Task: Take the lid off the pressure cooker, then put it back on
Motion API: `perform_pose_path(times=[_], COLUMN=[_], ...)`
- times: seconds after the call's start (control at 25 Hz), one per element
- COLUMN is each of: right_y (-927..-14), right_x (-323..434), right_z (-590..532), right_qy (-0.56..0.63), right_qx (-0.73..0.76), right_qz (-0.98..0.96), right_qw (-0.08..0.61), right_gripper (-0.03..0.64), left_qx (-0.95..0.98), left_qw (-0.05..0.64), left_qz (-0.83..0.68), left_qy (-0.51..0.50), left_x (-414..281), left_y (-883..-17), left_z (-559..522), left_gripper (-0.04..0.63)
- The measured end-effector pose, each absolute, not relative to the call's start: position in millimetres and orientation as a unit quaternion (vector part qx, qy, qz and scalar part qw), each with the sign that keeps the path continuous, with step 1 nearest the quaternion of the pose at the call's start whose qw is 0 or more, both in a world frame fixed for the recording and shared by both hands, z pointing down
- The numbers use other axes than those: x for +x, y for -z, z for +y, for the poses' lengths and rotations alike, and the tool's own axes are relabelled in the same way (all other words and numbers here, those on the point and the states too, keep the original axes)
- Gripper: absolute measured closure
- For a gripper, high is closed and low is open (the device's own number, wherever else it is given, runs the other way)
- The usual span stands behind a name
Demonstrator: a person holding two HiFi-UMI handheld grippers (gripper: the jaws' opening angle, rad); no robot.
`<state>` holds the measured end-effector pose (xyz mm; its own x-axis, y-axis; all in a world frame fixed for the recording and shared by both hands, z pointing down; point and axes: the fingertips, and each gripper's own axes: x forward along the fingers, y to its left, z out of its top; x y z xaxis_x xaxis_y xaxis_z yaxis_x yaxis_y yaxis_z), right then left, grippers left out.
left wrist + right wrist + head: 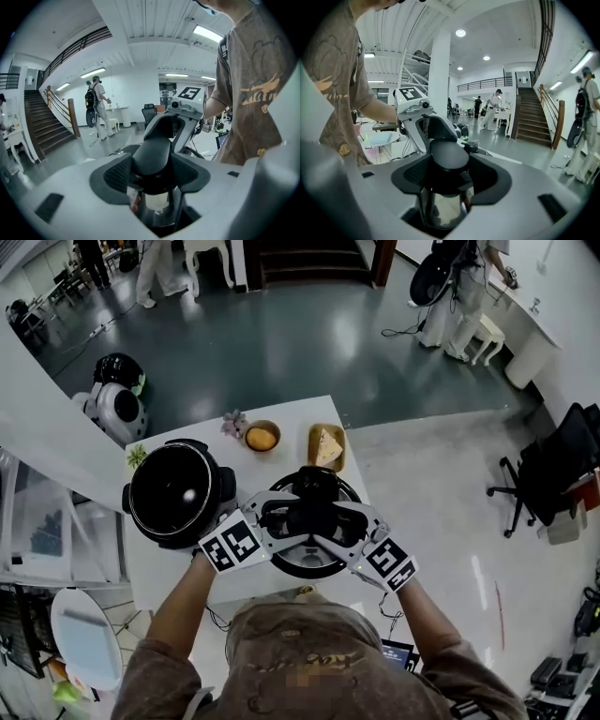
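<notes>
The pressure cooker's body [178, 491], round and black with side handles, stands open on the left of the white table [281, 414]. Its lid [309, 564] is to the right of it, over the table's right part. Whether the lid rests on the table I cannot tell. My left gripper [281, 518] and right gripper [343, 521] meet over it from opposite sides. Both are shut on the lid's black handle [314, 486]. In the left gripper view the pads [117, 176] press the handle [152, 154]. The right gripper view shows the handle [449, 158] clamped too.
At the table's far edge are a small bowl [262, 436] holding something orange, a tray of pale food [325, 446] and a small flower [233, 424]. A white and black machine [117, 401] sits on the floor beyond. An office chair [553, 474] stands at right.
</notes>
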<state>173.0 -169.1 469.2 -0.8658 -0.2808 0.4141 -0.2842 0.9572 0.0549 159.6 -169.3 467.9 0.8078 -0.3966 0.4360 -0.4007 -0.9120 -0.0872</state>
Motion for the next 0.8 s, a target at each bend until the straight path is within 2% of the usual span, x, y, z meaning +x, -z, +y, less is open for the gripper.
perform_pose_path(times=[0.8], right_y=[-584], right_x=[156], right_z=[-175], right_qy=[-0.028], right_qx=[0.142], right_qz=[-0.957], right_qw=[0.251], right_gripper=[0.36], left_qx=[0.934], left_qw=[0.068], left_qz=[-0.207], left_qy=[-0.284], left_x=[142], left_y=[-587], left_z=[-176], left_gripper=[0.328])
